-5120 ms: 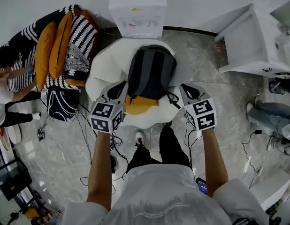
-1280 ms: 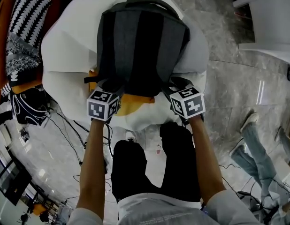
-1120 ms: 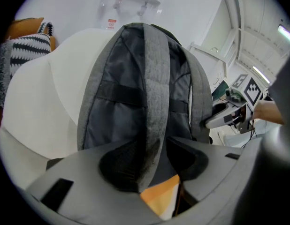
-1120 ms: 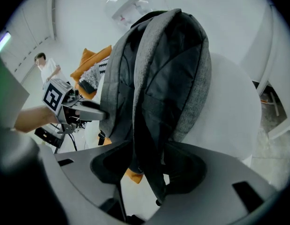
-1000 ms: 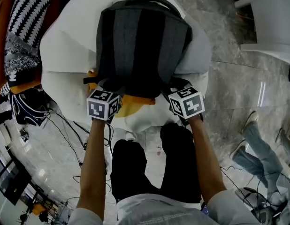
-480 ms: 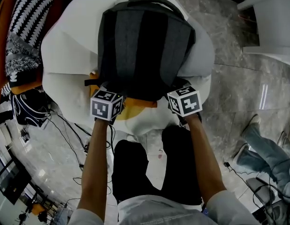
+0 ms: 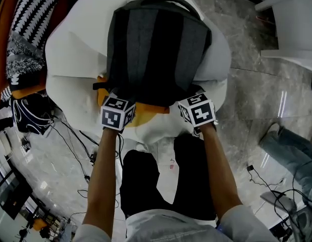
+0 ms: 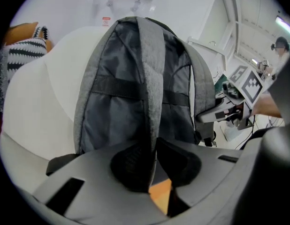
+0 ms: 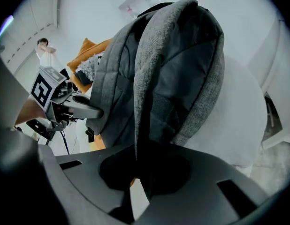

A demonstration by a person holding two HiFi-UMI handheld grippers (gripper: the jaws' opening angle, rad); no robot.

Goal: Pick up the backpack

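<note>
Jaws just closed: left tool (image 8: 152, 165), right tool (image 9: 135, 175) clamp grey backpack (image 7: 156, 49) straps.

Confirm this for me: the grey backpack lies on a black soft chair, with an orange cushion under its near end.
Not black: the soft chair is white, as the head view shows. The grey backpack does lie on it, with an orange cushion under its near end.

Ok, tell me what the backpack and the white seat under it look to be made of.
The backpack: woven fabric, matte. Its grey straps and edges show a coarse, heathered weave, and the darker panels look smoother, perhaps nylon.
The white seat: a soft padded cover, smooth and matte, with gentle folds. It could be fabric or leatherette; I can't tell which.
</note>
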